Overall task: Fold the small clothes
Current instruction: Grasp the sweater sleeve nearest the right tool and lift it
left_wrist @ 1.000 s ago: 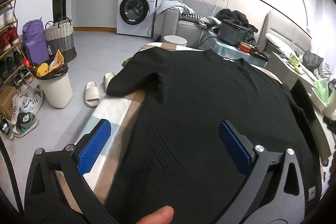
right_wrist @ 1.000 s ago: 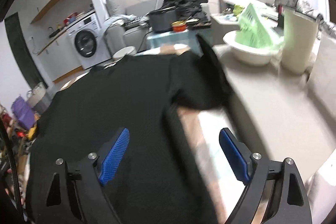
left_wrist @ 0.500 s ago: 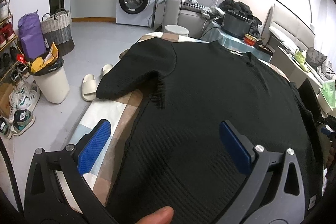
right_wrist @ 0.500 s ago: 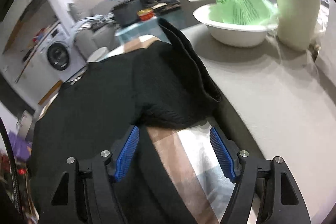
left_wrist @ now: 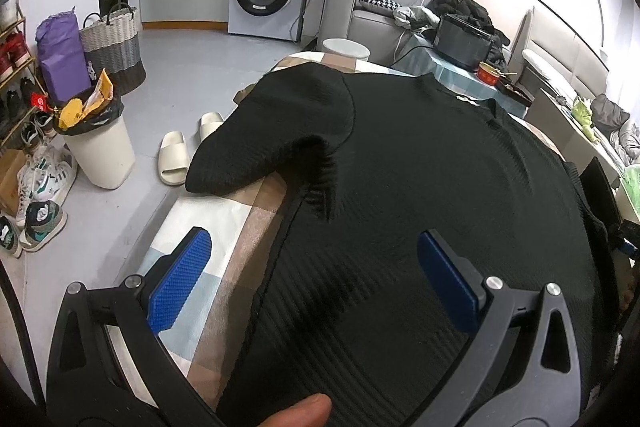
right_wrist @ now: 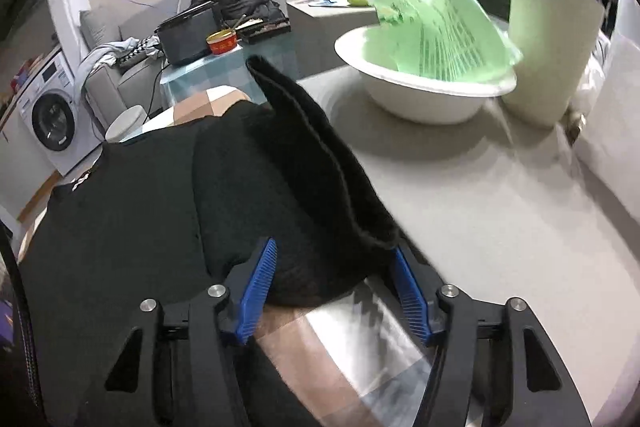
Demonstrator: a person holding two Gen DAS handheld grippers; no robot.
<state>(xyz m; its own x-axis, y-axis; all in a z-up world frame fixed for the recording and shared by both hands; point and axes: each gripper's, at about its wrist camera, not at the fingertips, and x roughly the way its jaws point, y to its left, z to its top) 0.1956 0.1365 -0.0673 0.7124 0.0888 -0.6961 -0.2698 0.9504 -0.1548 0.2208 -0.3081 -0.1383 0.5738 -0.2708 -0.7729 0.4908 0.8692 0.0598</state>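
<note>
Both grippers gape: left gripper (left_wrist: pixel 312 275) above the black shirt (left_wrist: pixel 420 187), right gripper (right_wrist: pixel 334 287) straddling its sleeve (right_wrist: pixel 320 195)

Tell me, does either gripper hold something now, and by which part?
Nothing is held yet. The right gripper stands open around the black shirt's sleeve; the left gripper is open.

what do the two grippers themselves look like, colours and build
Both are alike. The left gripper and the right gripper have matte black frames with triangular cut-outs and round silver bolts at the joints. Each finger carries a flat bright blue pad with a fine ridged texture. No cables or markings show on them. A bare fingertip shows at the left gripper's base; no sleeve is visible.
</note>
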